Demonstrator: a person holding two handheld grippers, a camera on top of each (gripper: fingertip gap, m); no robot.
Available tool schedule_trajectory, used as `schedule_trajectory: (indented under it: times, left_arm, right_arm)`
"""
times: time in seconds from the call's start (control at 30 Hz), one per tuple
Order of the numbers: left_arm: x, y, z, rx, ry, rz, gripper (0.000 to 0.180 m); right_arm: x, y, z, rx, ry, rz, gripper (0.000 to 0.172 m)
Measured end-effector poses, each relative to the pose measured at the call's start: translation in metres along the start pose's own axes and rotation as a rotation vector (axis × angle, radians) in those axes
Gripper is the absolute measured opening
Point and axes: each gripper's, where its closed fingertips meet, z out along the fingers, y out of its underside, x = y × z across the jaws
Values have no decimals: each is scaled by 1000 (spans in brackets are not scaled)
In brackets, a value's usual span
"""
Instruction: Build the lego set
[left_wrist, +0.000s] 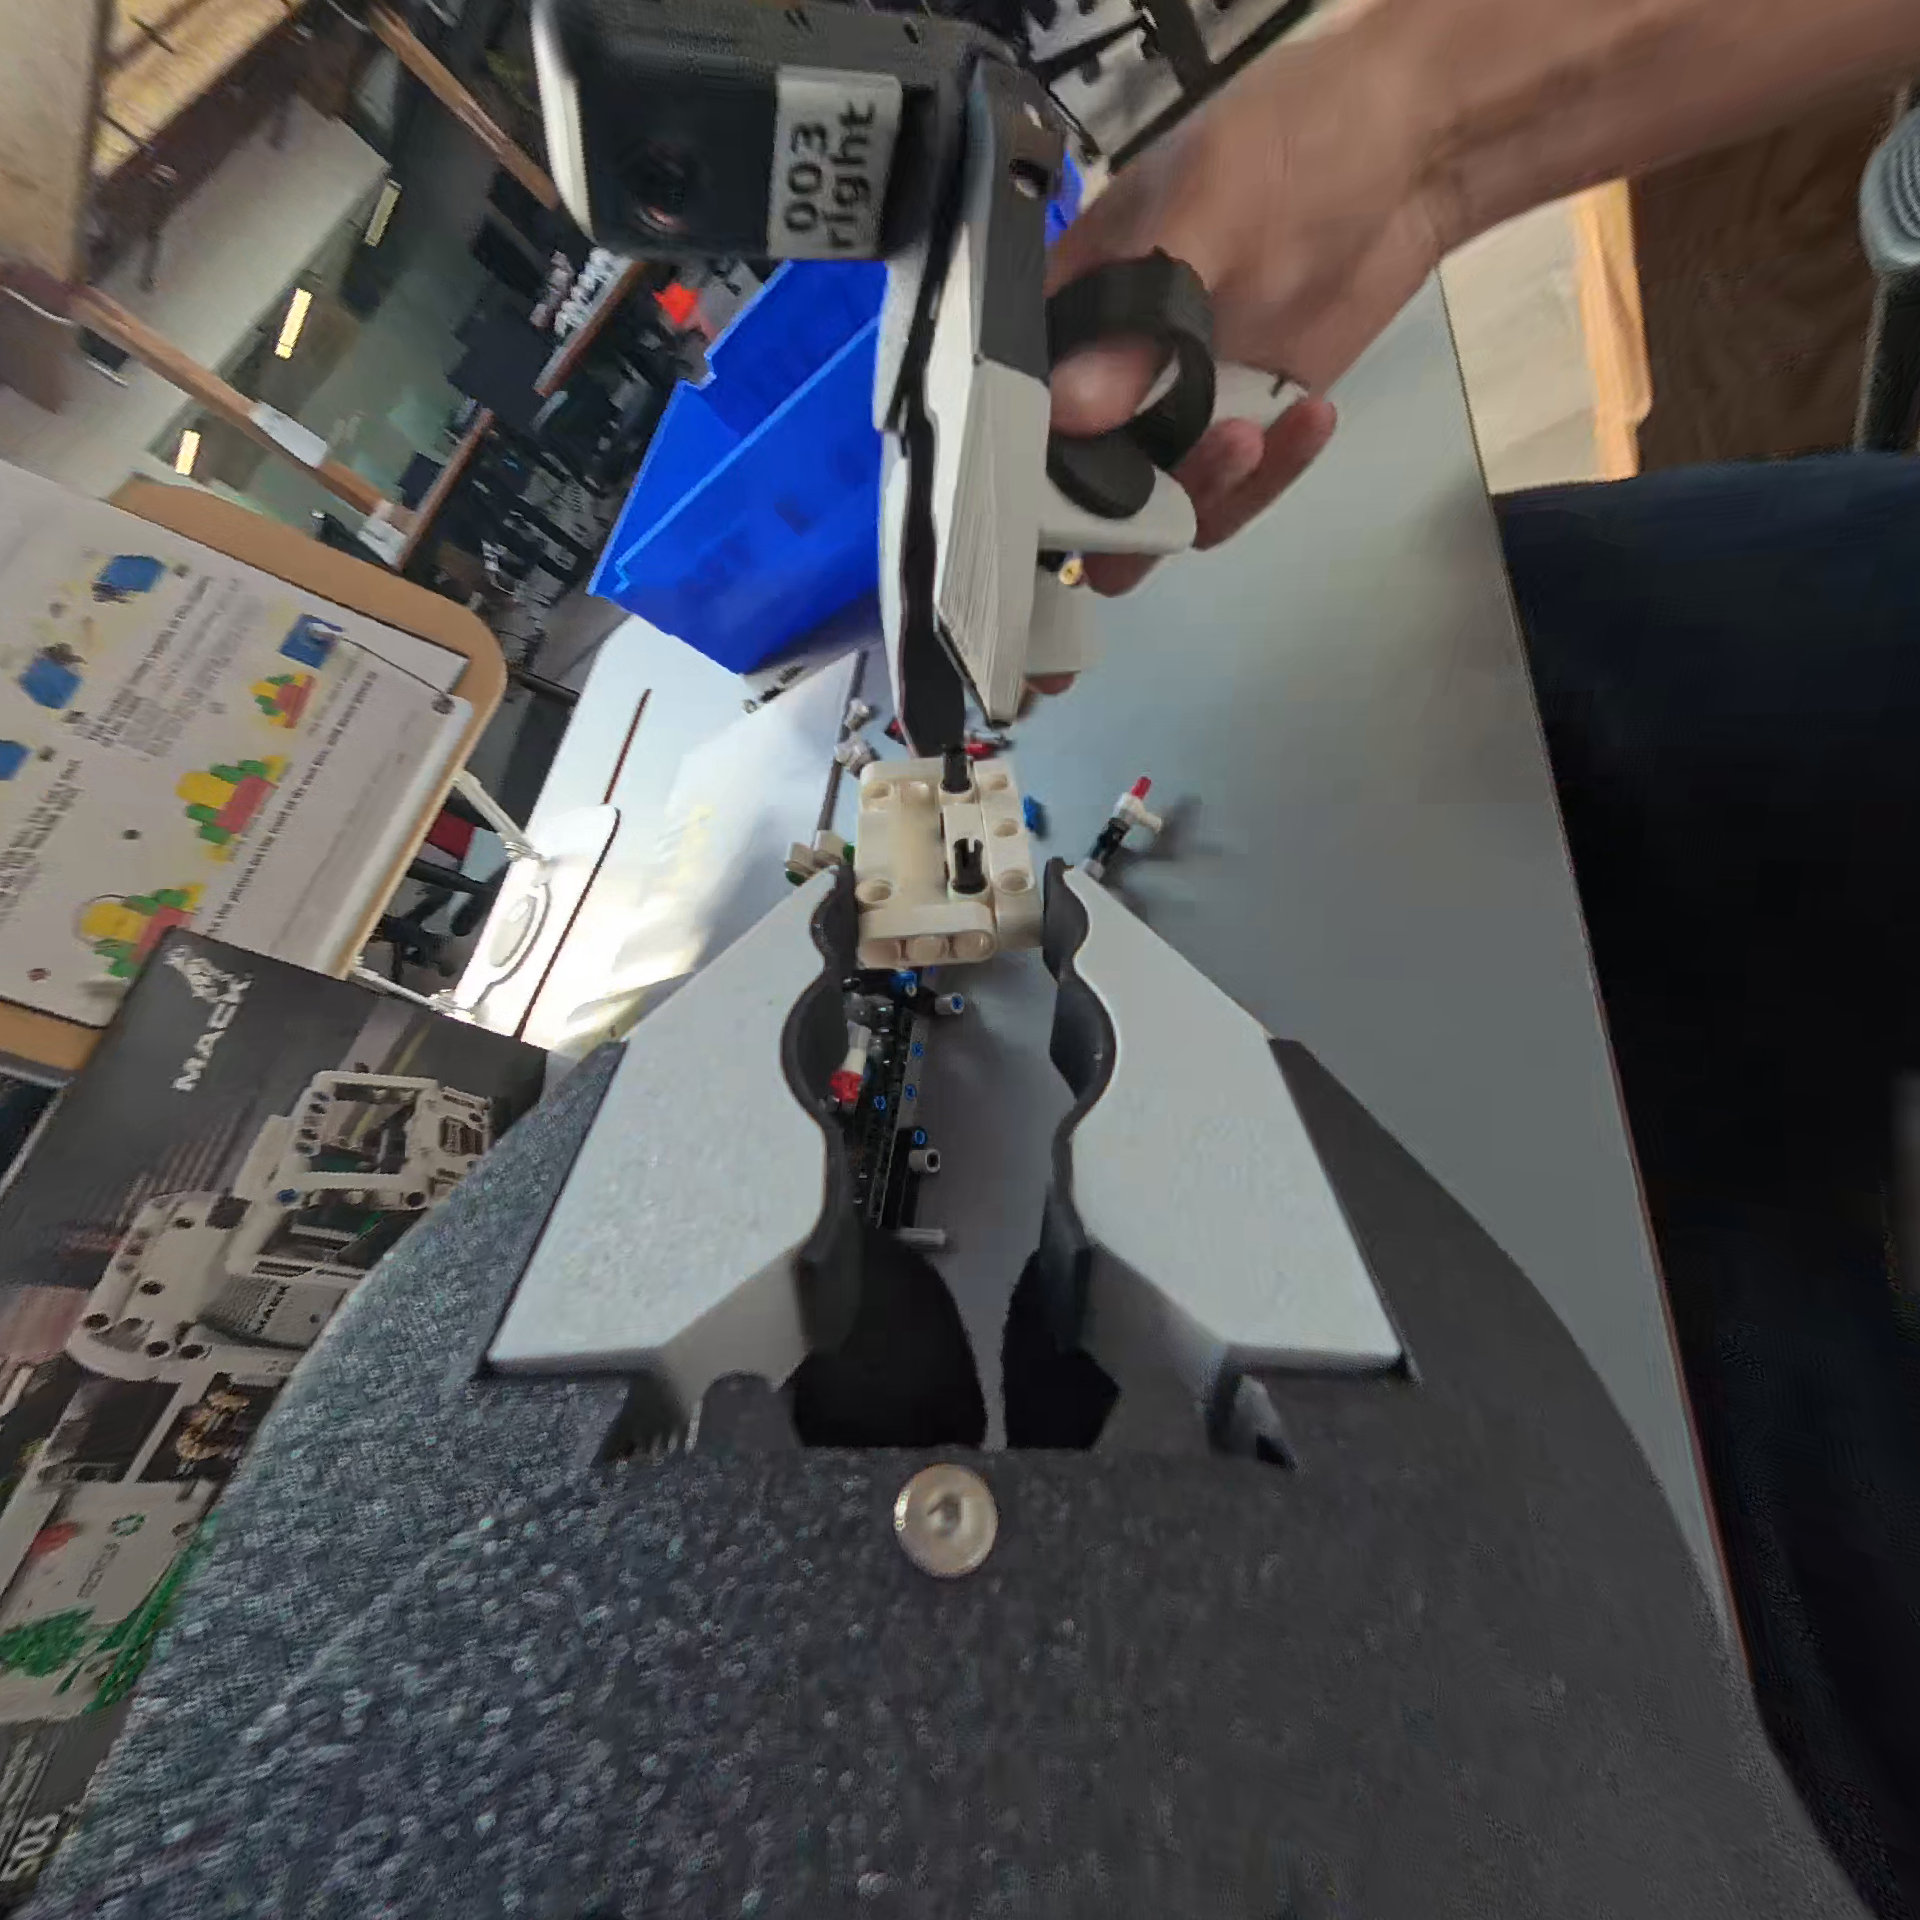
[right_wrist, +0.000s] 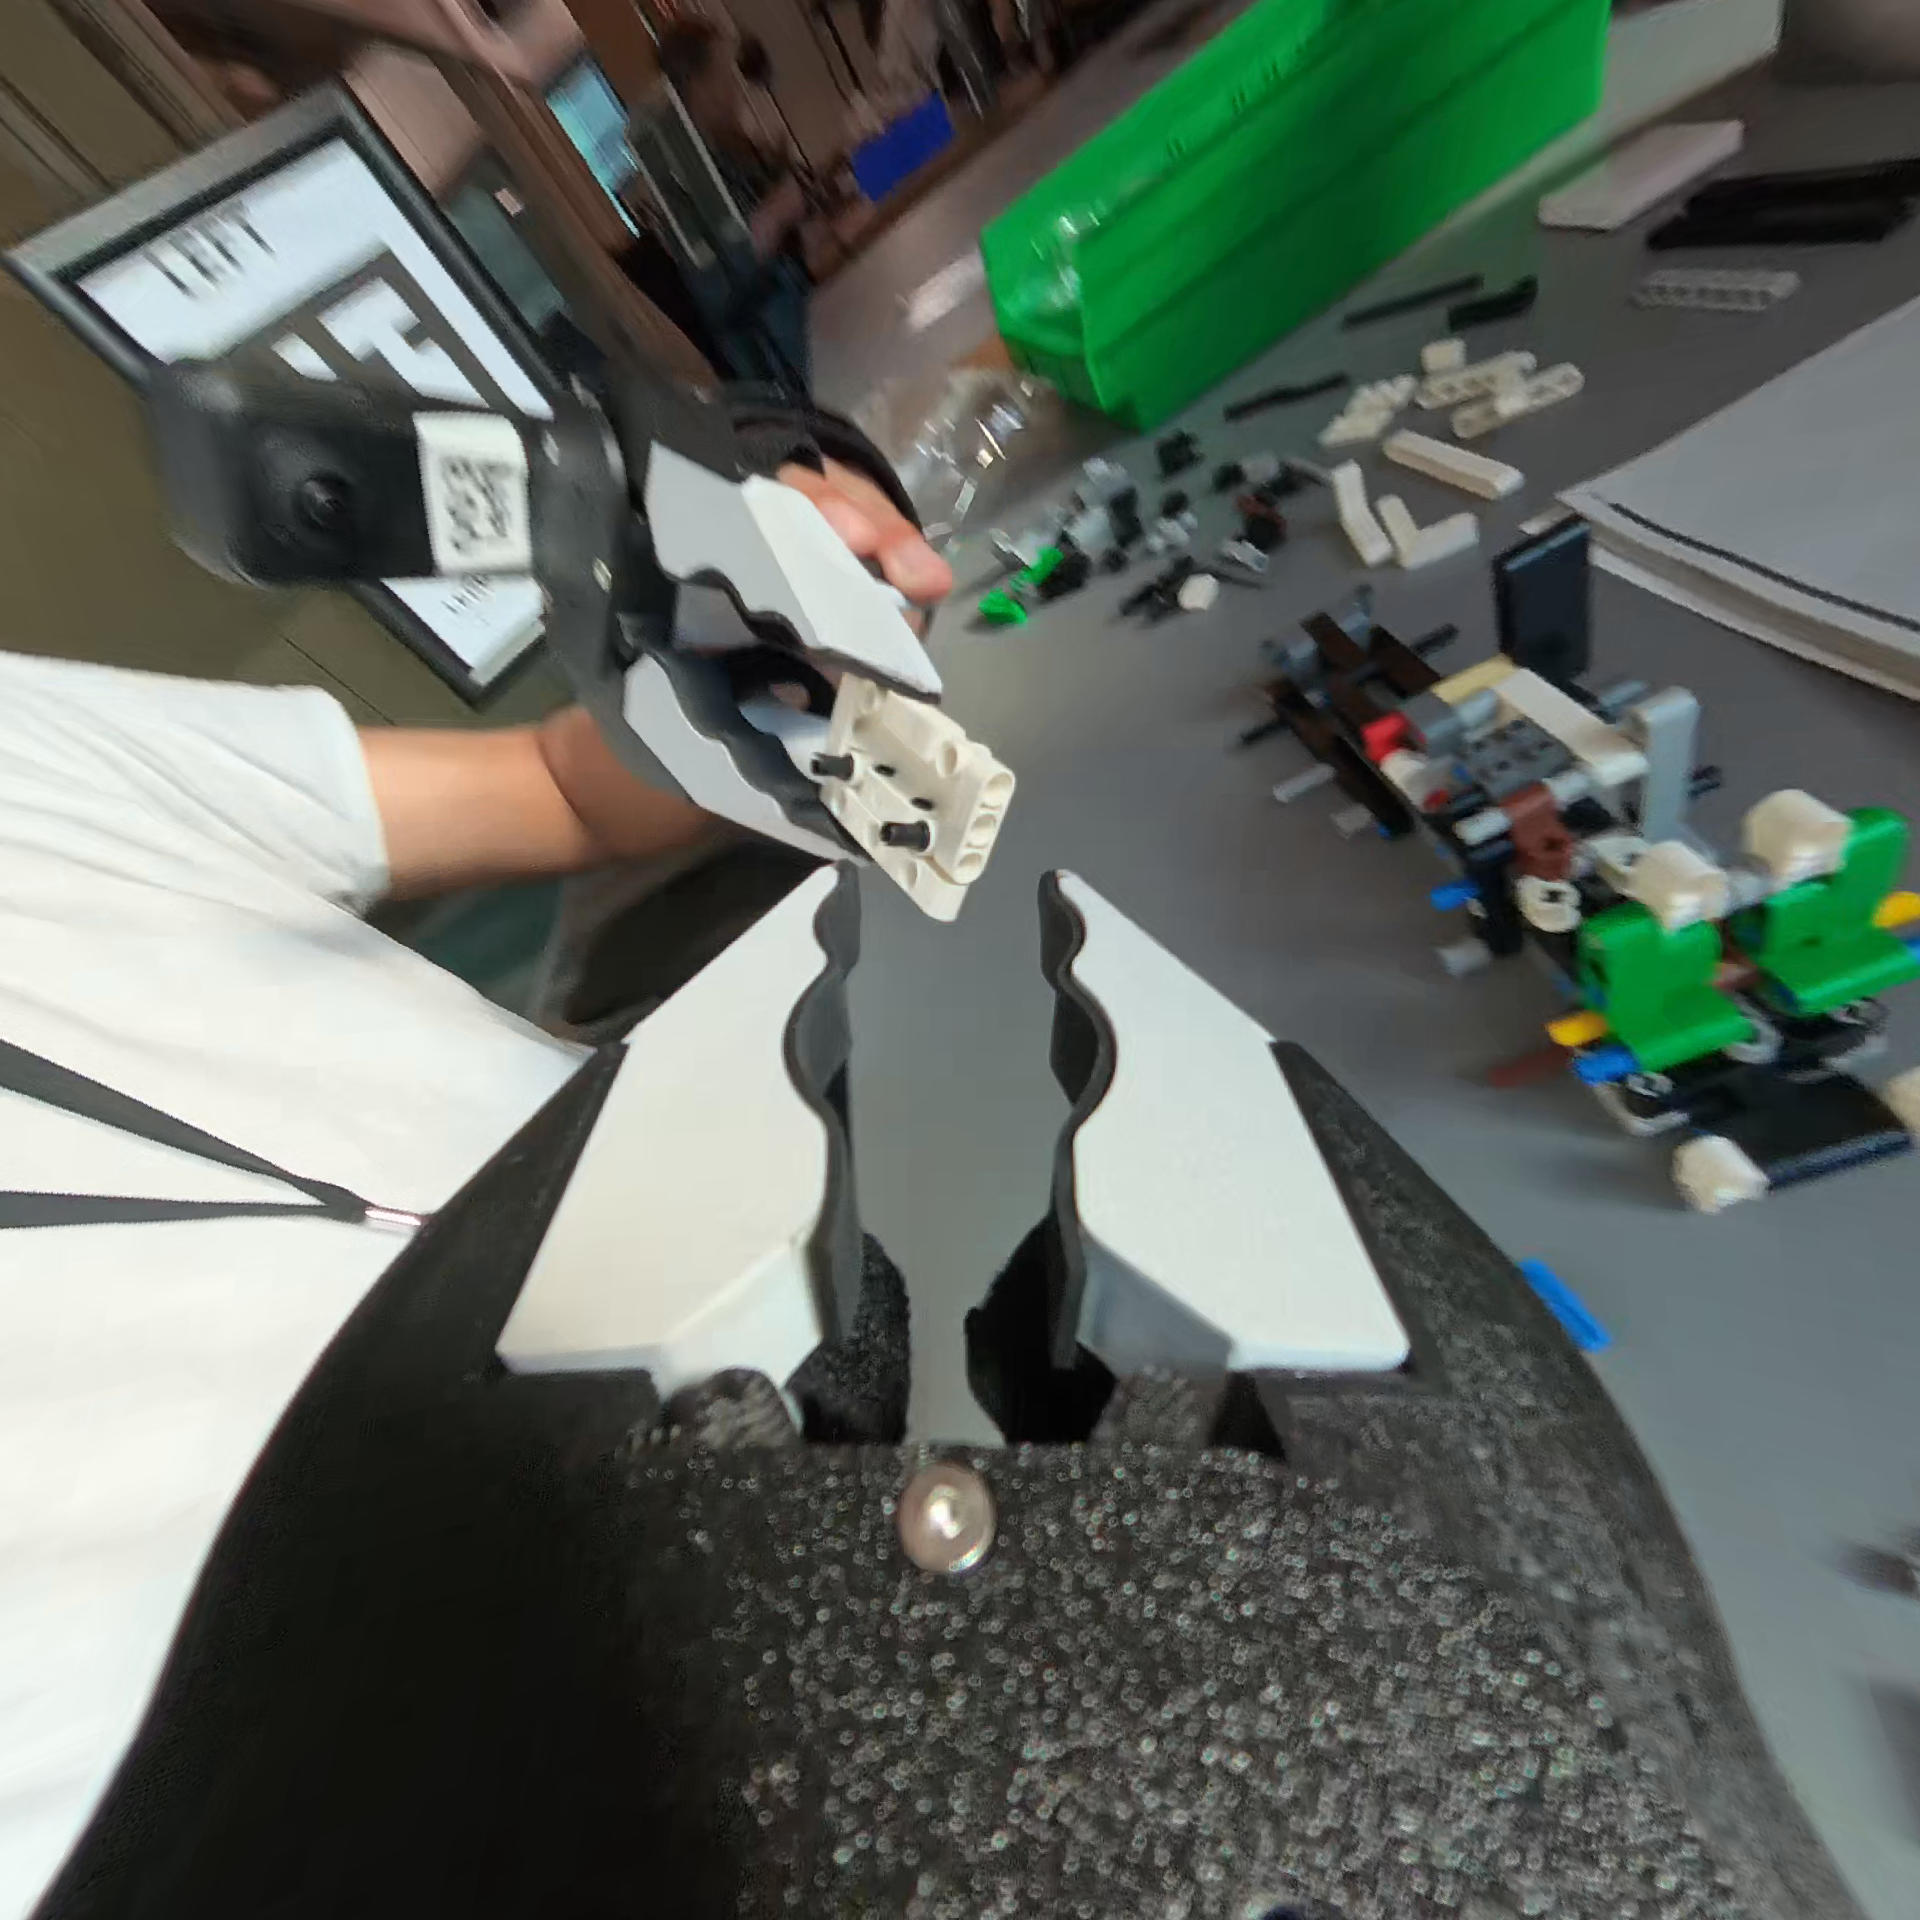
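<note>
My left gripper (left_wrist: 951, 883) is shut on a white beam-frame piece (left_wrist: 914, 873) with two black pins (left_wrist: 966, 862), gripped by its sides and held above the grey table (left_wrist: 1299, 831). The right wrist view shows the same left gripper (right_wrist: 873, 758) clamping the white piece (right_wrist: 925, 790). My right gripper (right_wrist: 951, 883) is open with nothing between its pads; the white piece hangs just beyond its left fingertip. In the left wrist view the right gripper (left_wrist: 935, 717) comes down from above, its tip next to the upper black pin (left_wrist: 954, 774).
A blue bin (left_wrist: 769, 499), an instruction sheet (left_wrist: 187, 748) and a printed box (left_wrist: 208, 1195) lie to the left. A green bin (right_wrist: 1278, 197), scattered loose parts (right_wrist: 1195, 520) and a part-built model (right_wrist: 1558, 831) lie on the table. A person's white shirt (right_wrist: 156, 935) is close by. The grippers are tip to tip, or close to it.
</note>
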Motion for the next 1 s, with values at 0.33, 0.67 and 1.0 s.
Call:
schedule_trajectory:
  times: [0.33,0.67,1.0]
  left_arm:
    - [30,-46,-29,20,-531,-40,33]
    - [84,-57,-44,240,-151,-218,82]
    - [105,-123,-64,493,239,-282,62]
  right_arm:
    - [-83,-3,18,425,-289,238,14]
    - [-141,33,1,133,-631,250,14]
    - [-190,35,13,154,-950,201,14]
